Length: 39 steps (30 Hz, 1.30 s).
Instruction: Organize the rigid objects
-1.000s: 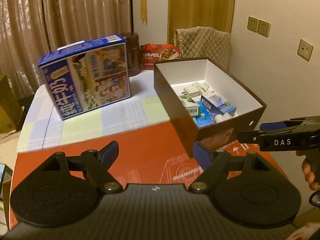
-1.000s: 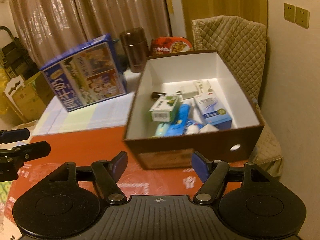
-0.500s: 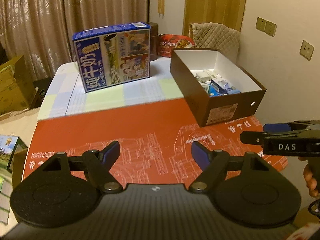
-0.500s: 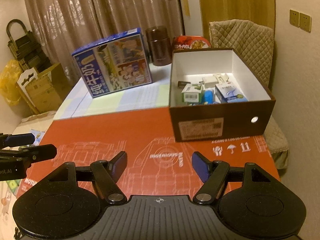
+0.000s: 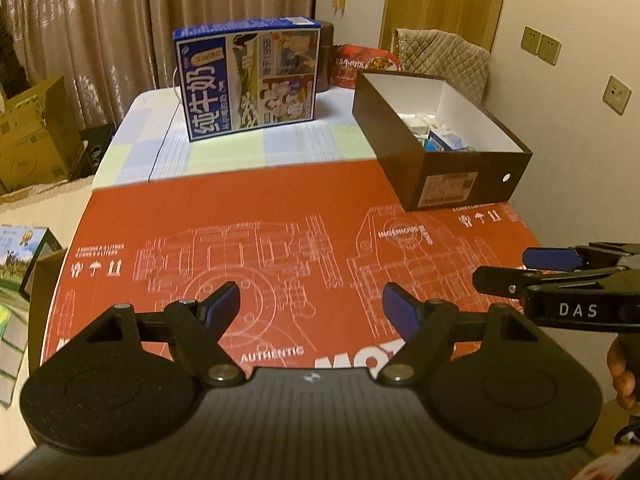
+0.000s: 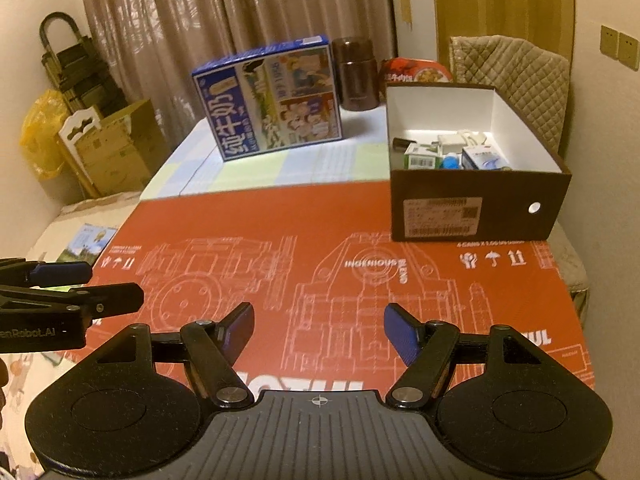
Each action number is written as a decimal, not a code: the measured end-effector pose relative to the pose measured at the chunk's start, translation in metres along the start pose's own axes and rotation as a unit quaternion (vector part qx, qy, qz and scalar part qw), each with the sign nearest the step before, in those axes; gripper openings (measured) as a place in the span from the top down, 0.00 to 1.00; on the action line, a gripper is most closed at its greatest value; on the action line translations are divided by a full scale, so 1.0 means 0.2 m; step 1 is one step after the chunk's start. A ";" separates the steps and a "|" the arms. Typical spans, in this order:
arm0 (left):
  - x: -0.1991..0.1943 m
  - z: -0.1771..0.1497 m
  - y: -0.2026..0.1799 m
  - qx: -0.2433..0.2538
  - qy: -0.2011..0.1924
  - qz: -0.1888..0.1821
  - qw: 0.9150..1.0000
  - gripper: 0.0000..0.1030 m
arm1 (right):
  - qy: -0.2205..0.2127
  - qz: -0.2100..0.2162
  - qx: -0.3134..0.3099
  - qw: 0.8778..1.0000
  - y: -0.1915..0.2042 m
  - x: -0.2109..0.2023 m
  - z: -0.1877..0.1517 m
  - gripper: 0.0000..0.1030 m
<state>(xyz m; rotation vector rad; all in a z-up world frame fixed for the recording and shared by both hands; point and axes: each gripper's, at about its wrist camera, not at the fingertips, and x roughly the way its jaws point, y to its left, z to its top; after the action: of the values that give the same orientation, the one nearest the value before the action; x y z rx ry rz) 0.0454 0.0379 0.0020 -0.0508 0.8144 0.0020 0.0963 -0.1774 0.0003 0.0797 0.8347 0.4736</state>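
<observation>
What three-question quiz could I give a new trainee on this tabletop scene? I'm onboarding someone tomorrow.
1. True or false: both grippers hold something.
2. Where are the small packages: A in the brown box, B on the red mat, C beside the blue milk carton?
3. What stands right of the carton in the right wrist view?

Key: 1 false, left gripper and right gripper are open and empty. 2 A. 3 the dark brown canister.
</observation>
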 end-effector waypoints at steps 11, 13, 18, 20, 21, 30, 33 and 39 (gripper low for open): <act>-0.06 -0.11 0.04 -0.015 0.010 0.017 1.000 0.27 | 0.012 0.016 -0.015 1.000 0.08 -0.01 -0.08 0.33; -0.07 -0.12 0.05 -0.017 0.010 0.020 1.000 0.27 | 0.014 0.020 -0.017 1.000 0.09 -0.02 -0.09 0.33; -0.09 -0.15 0.05 -0.020 0.009 0.025 0.999 0.27 | 0.017 0.026 -0.021 0.999 0.11 -0.02 -0.11 0.33; -0.10 -0.15 0.05 -0.020 0.009 0.027 0.999 0.27 | 0.017 0.027 -0.023 0.999 0.12 -0.02 -0.12 0.33; -0.10 -0.16 0.05 -0.020 0.009 0.028 0.999 0.27 | 0.017 0.028 -0.023 0.999 0.13 -0.02 -0.12 0.33; -0.11 -0.17 0.05 -0.020 0.010 0.029 0.999 0.27 | 0.020 0.031 -0.025 0.999 0.15 -0.03 -0.14 0.33; -0.12 -0.18 0.05 -0.020 0.010 0.029 0.999 0.27 | 0.022 0.031 -0.026 0.999 0.15 -0.02 -0.14 0.33; -0.12 -0.18 0.06 -0.021 0.011 0.029 0.999 0.27 | 0.024 0.031 -0.026 0.999 0.15 -0.02 -0.14 0.33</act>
<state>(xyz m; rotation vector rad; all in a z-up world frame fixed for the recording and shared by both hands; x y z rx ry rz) 0.0022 0.0478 -0.0059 -0.0660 0.8375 0.0733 0.0617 -0.1546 -0.0092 0.0464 0.8673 0.5580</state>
